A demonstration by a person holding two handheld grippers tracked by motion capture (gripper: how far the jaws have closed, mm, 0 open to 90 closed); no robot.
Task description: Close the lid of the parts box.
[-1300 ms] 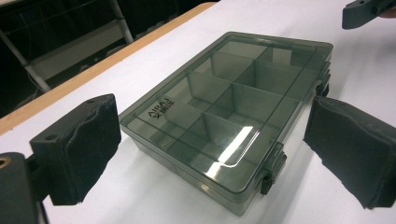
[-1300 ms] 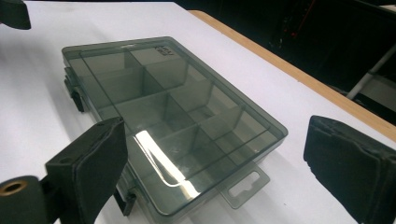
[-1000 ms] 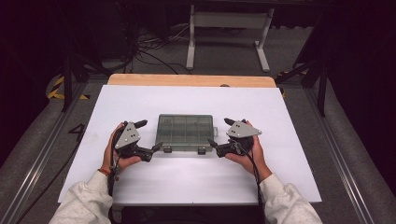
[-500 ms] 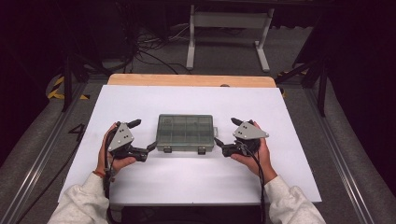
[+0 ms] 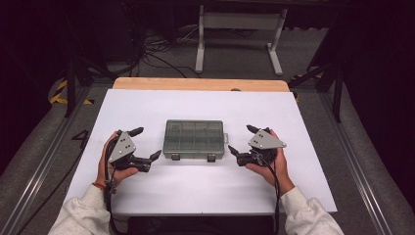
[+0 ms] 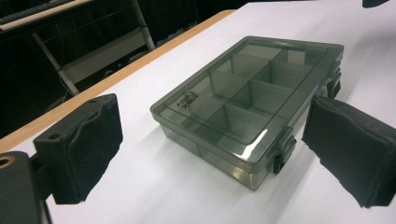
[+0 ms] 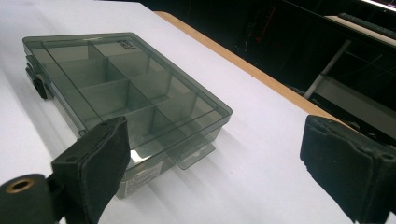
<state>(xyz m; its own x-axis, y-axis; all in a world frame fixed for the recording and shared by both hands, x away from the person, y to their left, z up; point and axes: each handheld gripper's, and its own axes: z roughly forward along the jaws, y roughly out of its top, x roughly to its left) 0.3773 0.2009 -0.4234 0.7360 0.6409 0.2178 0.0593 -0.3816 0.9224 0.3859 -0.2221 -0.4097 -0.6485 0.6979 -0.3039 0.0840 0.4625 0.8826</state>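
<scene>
two claws, one in each of my hands, sit on either side of the compartment box, which lies flat and shut on the white desk, near its middle. my left claw rests on the desk just beside the box's left end, apart from it, with its jaws spread wide and nothing between them. in the left gripper view the box lies ahead between the two black pads, closer to the right-hand pad, its two front latches turned toward that pad; neither pad touches it. my right claw sits just beside the box's right end, also apart from it, jaws gaping and gripping nothing. in the right gripper view the box lies ahead and off to the left, its near corner behind the left-hand pad, while the other pad stands well clear over bare desk. the lid is smoky and see-through, with the dividers showing beneath it.
</scene>
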